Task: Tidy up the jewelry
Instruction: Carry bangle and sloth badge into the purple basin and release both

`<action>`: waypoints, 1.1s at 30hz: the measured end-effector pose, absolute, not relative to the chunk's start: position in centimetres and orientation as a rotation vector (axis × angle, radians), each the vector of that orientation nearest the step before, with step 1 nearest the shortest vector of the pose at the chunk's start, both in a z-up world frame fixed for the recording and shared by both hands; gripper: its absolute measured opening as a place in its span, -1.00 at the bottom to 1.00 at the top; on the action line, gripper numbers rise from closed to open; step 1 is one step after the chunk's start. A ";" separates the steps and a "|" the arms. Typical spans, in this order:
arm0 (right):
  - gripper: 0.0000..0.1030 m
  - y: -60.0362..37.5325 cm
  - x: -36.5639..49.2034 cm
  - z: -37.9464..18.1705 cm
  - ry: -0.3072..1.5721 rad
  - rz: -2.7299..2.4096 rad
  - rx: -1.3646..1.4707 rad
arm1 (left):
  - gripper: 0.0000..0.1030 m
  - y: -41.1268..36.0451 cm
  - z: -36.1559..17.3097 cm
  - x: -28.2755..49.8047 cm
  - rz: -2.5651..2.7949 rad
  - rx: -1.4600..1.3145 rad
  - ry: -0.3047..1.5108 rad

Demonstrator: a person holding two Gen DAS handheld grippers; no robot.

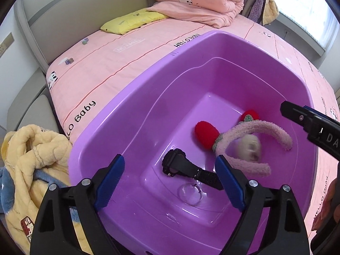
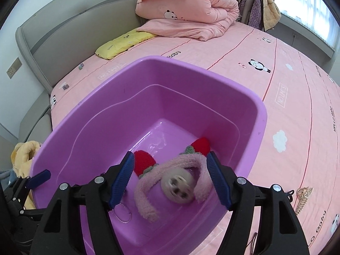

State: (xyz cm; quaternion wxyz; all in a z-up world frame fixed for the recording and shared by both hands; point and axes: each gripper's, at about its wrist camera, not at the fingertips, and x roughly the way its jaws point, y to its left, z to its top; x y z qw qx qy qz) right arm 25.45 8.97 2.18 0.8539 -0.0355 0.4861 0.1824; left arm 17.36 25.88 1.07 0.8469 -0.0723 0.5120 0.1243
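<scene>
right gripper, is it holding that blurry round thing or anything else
Nothing is held. The right gripper is open over the purple tub, and the blurred round thing sits clear of both fingers.

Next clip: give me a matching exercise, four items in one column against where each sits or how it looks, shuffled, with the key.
Items:
1. black watch
2. fuzzy pink headband
3. gold hair clip
4. yellow pillow

Descriptions:
A. on the bedsheet, outside the tub
B. near the headboard
C. in the purple tub, with red strawberry decorations
D. on the tub floor, between the left fingers in view

Pairs: 1-D, 2-C, 3-A, 4-B
</scene>
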 end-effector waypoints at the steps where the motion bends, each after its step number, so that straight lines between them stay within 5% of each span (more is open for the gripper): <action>1: 0.30 8.9 25.4 2.4 1.020 0.383 -0.072 | 0.65 25.9 1.1 17.2 0.257 -0.153 1.080; 18: 0.30 4.6 18.4 6.8 0.892 0.396 0.057 | 0.70 23.4 5.5 13.3 0.205 -0.088 0.986; 33: 0.30 -11.1 6.3 5.8 0.878 0.151 0.217 | 0.85 12.2 7.7 9.2 -0.069 -0.014 0.925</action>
